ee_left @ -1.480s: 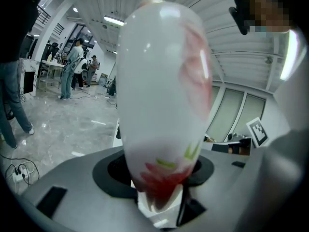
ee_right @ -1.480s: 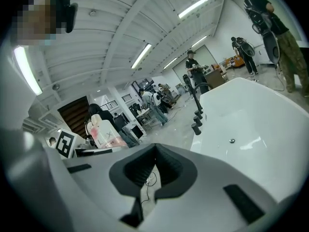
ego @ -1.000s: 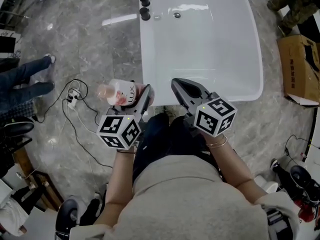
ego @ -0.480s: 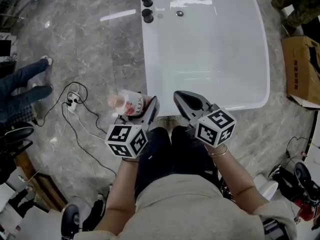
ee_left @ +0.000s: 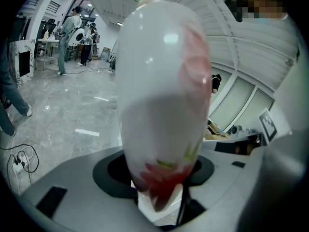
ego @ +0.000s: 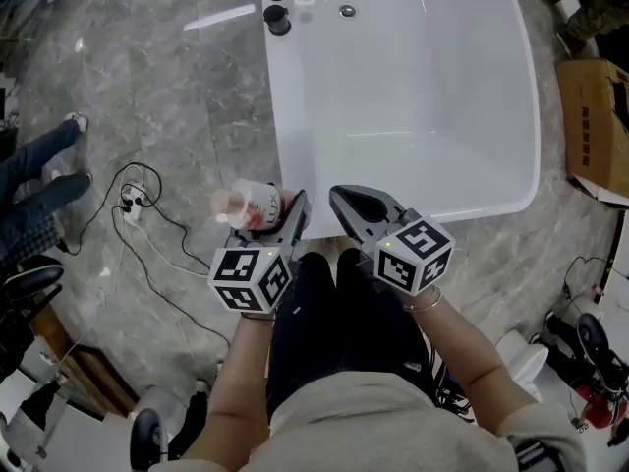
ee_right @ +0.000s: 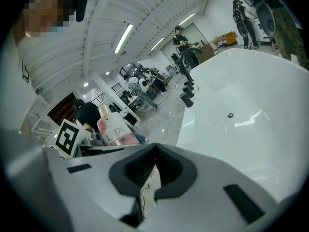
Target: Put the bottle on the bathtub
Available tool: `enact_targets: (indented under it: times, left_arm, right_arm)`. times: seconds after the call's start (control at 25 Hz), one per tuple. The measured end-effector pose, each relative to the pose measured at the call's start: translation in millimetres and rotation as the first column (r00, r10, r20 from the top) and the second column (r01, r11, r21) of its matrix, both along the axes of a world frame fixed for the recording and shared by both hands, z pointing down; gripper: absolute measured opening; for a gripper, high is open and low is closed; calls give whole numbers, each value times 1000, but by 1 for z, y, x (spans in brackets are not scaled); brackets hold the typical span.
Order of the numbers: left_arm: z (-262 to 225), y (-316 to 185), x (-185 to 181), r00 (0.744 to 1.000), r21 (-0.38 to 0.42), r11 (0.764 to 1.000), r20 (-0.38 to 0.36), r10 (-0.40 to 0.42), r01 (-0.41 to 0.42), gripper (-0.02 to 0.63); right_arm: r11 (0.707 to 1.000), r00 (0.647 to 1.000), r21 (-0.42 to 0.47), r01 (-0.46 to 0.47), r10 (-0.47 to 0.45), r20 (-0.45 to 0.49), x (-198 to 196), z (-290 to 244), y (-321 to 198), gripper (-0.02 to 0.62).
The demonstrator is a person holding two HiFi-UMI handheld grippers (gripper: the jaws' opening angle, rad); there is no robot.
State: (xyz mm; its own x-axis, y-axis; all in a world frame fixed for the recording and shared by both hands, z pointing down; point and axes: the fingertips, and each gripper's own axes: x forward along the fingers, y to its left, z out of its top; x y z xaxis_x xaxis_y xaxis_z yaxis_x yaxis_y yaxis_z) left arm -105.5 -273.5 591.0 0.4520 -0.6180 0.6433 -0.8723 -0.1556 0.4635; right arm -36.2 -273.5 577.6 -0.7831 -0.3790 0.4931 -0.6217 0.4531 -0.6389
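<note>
A white and pink bottle (ego: 251, 207) lies on its side in my left gripper (ego: 282, 211), which is shut on it, over the floor just left of the bathtub's near corner. In the left gripper view the bottle (ee_left: 159, 95) fills the middle, its base wedged between the jaws. The white bathtub (ego: 295, 126) stretches away ahead. My right gripper (ego: 350, 202) is shut with nothing in it, hovering at the tub's near rim. From the right gripper view, the bottle (ee_right: 113, 127) shows at the left and the bathtub (ee_right: 241, 129) at the right.
Black tap knobs (ego: 276, 17) stand on the tub's far left corner, near the drain (ego: 346, 11). A power strip with cables (ego: 128, 200) lies on the marble floor at the left. A person's legs (ego: 39, 155) are further left, and a cardboard box (ego: 595, 126) is at the right.
The head view has shifted, so the bathtub sits a little further left and up in frame. Both grippers hold nearly the same pose, with the bottle still in the left one.
</note>
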Motion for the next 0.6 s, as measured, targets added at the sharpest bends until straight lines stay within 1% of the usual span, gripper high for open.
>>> enact_targets:
  times: [0.16, 0.36, 0.48, 0.6]
  left_arm:
    - [18, -7, 1, 1000, 6, 1000, 26, 13, -13, 236]
    - [46, -23, 0, 999, 16, 999, 40, 32, -33, 236]
    - [55, -38, 0, 997, 41, 998, 61, 54, -57, 236]
    - [60, -60, -2, 996, 79, 996, 82, 45, -51, 236]
  right_arm:
    - [999, 999, -27, -28, 29, 25, 5, 16, -2, -2]
    - [1000, 999, -11, -15, 15, -32, 13, 48, -6, -2]
    - [999, 999, -30, -37, 36, -25, 16, 63, -11, -2]
    - [998, 998, -36, -52, 51, -25, 17, 75, -18, -2]
